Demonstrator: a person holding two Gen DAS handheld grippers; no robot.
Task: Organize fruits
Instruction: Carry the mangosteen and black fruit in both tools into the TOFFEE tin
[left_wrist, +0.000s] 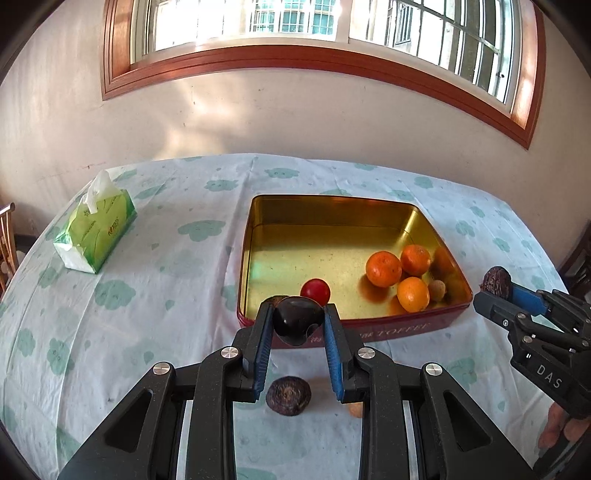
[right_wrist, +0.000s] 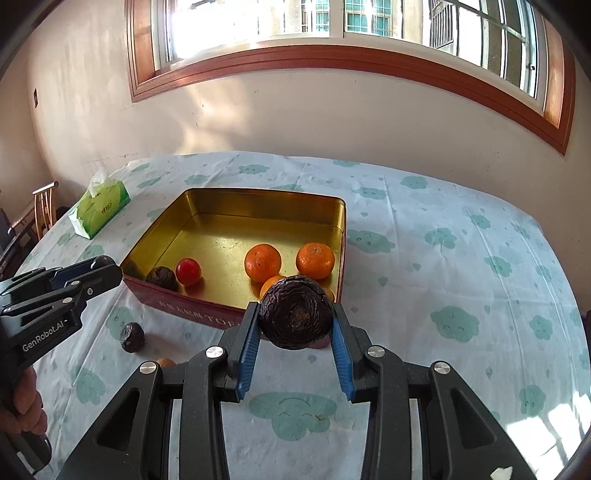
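The left hand-held gripper (left_wrist: 298, 322) pinches a smooth dark fruit (left_wrist: 296, 320); the right hand-held gripper (right_wrist: 295, 317) pinches a wrinkled passion fruit (right_wrist: 294, 312) (both near the tin (right_wrist: 207, 310)).

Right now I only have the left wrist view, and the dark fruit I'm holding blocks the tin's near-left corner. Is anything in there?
Observer: Yes. A wrinkled dark fruit sits inside the tin, just left of the red fruit.
Operator: I see the right gripper only from the side. Is its grip square?
Observer: The right gripper has a pad on each side of a wrinkled purple fruit, clamped near the fingertips.
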